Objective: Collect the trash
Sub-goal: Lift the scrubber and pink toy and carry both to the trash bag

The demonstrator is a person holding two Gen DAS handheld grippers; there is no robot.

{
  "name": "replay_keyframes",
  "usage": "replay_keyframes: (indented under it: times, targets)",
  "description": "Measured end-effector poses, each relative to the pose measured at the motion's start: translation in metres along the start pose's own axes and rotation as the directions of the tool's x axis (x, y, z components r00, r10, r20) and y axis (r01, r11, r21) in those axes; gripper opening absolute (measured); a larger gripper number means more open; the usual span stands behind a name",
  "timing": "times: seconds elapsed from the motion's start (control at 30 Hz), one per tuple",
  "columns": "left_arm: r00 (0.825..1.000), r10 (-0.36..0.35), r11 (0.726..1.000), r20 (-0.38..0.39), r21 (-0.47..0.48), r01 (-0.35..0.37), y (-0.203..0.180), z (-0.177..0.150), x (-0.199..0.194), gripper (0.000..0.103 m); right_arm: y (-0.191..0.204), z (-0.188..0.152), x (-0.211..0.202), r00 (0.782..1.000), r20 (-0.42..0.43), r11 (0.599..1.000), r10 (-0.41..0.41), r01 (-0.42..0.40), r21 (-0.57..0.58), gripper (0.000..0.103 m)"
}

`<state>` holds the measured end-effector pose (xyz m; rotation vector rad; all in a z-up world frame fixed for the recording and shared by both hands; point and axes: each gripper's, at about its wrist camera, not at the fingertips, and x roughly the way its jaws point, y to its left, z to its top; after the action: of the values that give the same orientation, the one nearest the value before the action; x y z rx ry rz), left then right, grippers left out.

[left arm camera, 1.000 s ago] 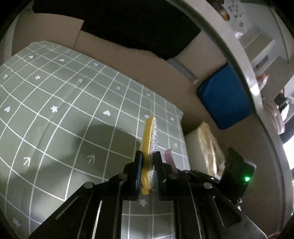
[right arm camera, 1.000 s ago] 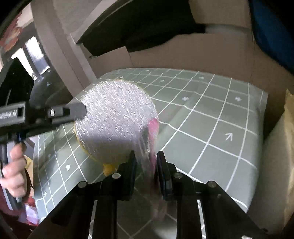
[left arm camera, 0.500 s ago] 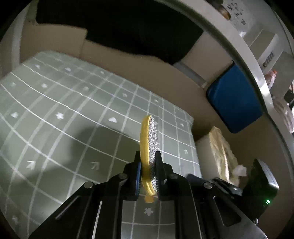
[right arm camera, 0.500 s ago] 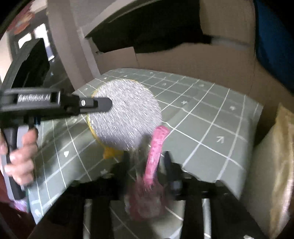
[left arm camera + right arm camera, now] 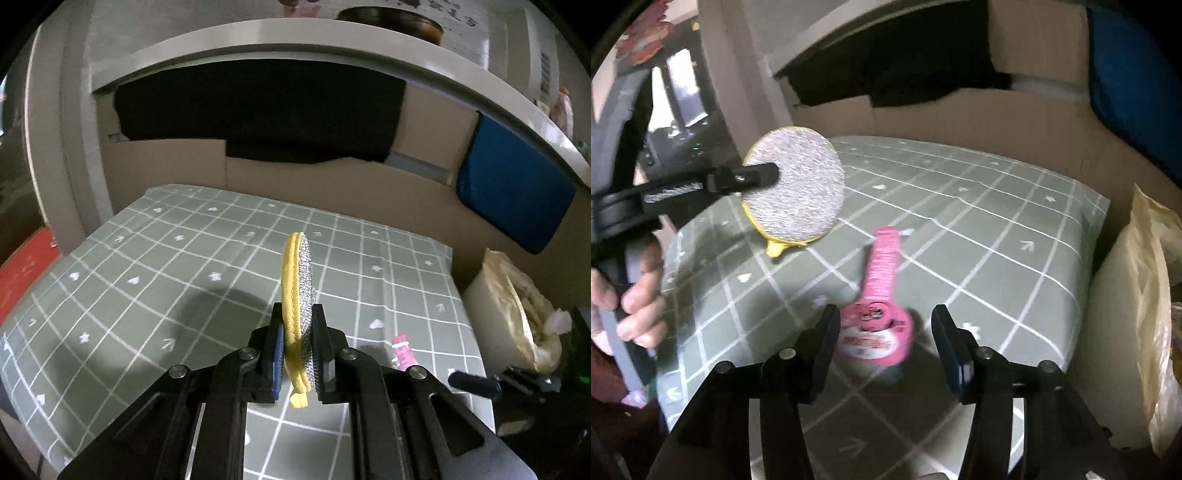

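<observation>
My left gripper (image 5: 297, 349) is shut on a round scouring pad (image 5: 300, 284), yellow on one side and silver on the other, held upright above the green grid cloth (image 5: 166, 280). The pad (image 5: 796, 194) and the left gripper (image 5: 753, 179) also show in the right wrist view. My right gripper (image 5: 884, 334) is open, its fingers on either side of a pink wrapper (image 5: 877, 317) lying on the cloth (image 5: 997, 236). The wrapper also shows in the left wrist view (image 5: 402, 350), with a right gripper fingertip (image 5: 472, 382) beside it.
A white bin lined with a yellowish bag (image 5: 517, 317) stands right of the cloth; it also shows in the right wrist view (image 5: 1145, 295). Cardboard walls (image 5: 332, 184) and a blue pad (image 5: 513, 199) are behind. A grey shelf edge (image 5: 258, 37) overhangs.
My right gripper has opened and let go of the pink wrapper, which now lies on the cloth. My left gripper has lifted the scouring pad up and away.
</observation>
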<state>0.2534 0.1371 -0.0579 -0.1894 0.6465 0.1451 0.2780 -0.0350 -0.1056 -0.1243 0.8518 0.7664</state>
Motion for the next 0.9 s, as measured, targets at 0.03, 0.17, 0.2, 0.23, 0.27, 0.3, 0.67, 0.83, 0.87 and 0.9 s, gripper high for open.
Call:
replay_keyframes:
  times: [0.03,0.17,0.2,0.23,0.27,0.3,0.67,0.83,0.87,0.9]
  targets:
    - [1.000,0.002,1.000,0.001,-0.007,-0.002,0.002,-0.001,-0.002,0.013,0.005,-0.001,0.003,1.000,-0.015,1.000,-0.011,0.010,-0.017,0.049]
    - [1.000,0.005,1.000,0.019,-0.011,-0.005,0.006,-0.003,-0.013,0.013,0.014,-0.005,0.018,0.994,-0.068,0.995,-0.092,0.088,-0.055,0.049]
    - [1.000,0.003,1.000,0.024,-0.012,-0.003,0.007,-0.004,-0.015,0.013,0.013,-0.004,0.020,0.993,-0.066,0.994,-0.102,0.099,-0.054,0.049]
    - [1.000,0.002,1.000,0.025,-0.015,-0.001,0.006,-0.003,-0.016,0.013,0.012,-0.003,0.020,0.992,-0.066,0.993,-0.111,0.108,-0.055,0.049]
    - [1.000,-0.002,1.000,0.028,-0.018,0.002,0.007,-0.003,-0.018,0.013,0.012,-0.001,0.020,0.990,-0.067,0.992,-0.120,0.117,-0.052,0.045]
    - [1.000,-0.002,1.000,0.029,-0.019,0.003,0.006,-0.003,-0.019,0.013,0.011,0.000,0.020,0.991,-0.063,0.992,-0.121,0.118,-0.047,0.040]
    - [0.999,-0.020,0.999,0.034,-0.034,0.021,0.011,-0.003,-0.029,0.013,0.011,0.007,0.003,0.997,-0.018,0.997,-0.077,0.077,-0.021,0.015]
    - [0.999,-0.024,0.999,0.029,-0.048,0.025,0.011,-0.003,-0.030,0.013,0.011,0.012,-0.011,0.997,0.023,0.997,-0.077,0.077,-0.016,0.014]
    - [0.999,-0.025,0.998,0.029,-0.051,0.027,0.009,-0.003,-0.032,0.013,0.012,0.014,-0.014,0.995,0.034,0.996,-0.091,0.092,-0.022,0.014]
    - [0.999,-0.031,0.998,0.029,-0.051,0.032,0.008,-0.002,-0.033,0.013,0.012,0.016,-0.019,0.993,0.048,0.994,-0.104,0.105,-0.026,0.014]
